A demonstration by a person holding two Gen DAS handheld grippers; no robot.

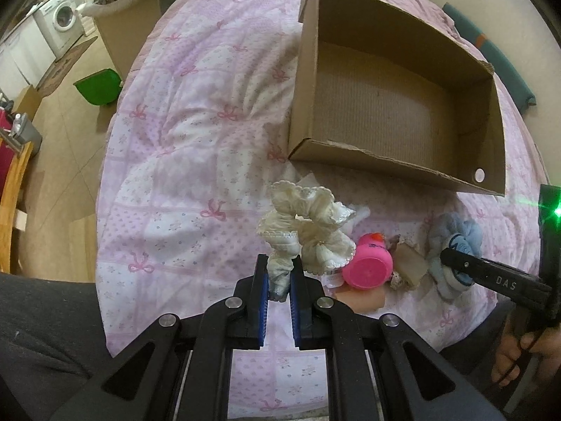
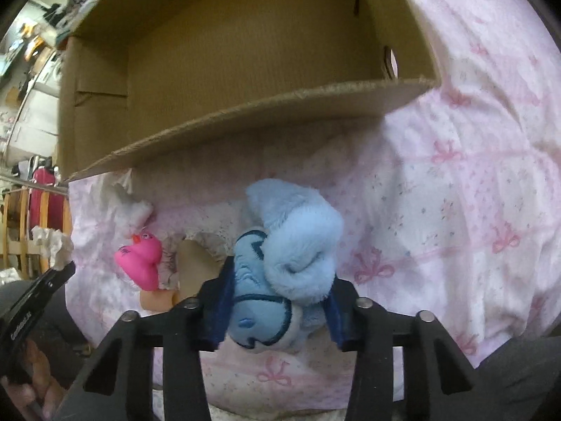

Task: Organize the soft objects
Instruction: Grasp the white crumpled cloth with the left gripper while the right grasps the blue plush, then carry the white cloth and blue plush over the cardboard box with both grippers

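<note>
Clenched on one fold of the cream scrunchie (image 1: 305,224), the left gripper (image 1: 280,277) holds it above the bed's near edge; light and floppy. Beside the cardboard box (image 1: 396,175), the right gripper (image 2: 277,301) squeezes the squashy blue plush (image 2: 291,245) mid-body.

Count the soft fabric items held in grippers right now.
2. The cream scrunchie hangs pinched in the left gripper; the blue plush toy sits clamped in the right gripper.
</note>
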